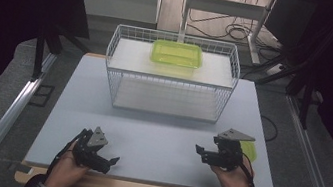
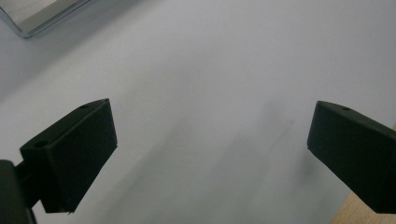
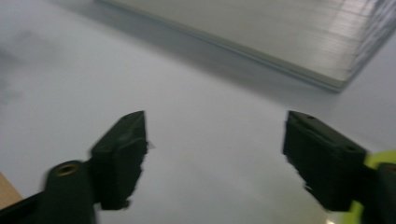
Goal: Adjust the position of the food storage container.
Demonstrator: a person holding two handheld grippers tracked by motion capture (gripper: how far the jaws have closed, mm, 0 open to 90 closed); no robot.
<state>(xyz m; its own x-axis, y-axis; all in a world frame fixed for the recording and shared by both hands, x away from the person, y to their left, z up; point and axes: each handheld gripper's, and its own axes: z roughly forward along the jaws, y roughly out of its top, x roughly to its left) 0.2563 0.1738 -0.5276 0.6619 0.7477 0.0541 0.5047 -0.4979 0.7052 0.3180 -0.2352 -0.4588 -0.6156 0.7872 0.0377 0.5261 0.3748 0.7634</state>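
Green lid lies just behind the right gripper, ready to grab; both it and the left gripper have jaws apart, holding nothing.

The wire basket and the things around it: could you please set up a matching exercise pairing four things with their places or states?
Things:
1. yellow-green container
2. wire basket
3. left gripper
4. yellow-green lid

Places or states:
A. at the near left of the table, jaws open over bare surface
B. on the upper shelf inside the basket
C. flat on the table beside the right gripper
D. standing at the far middle of the table

Pairs: 1-B, 2-D, 3-A, 4-C
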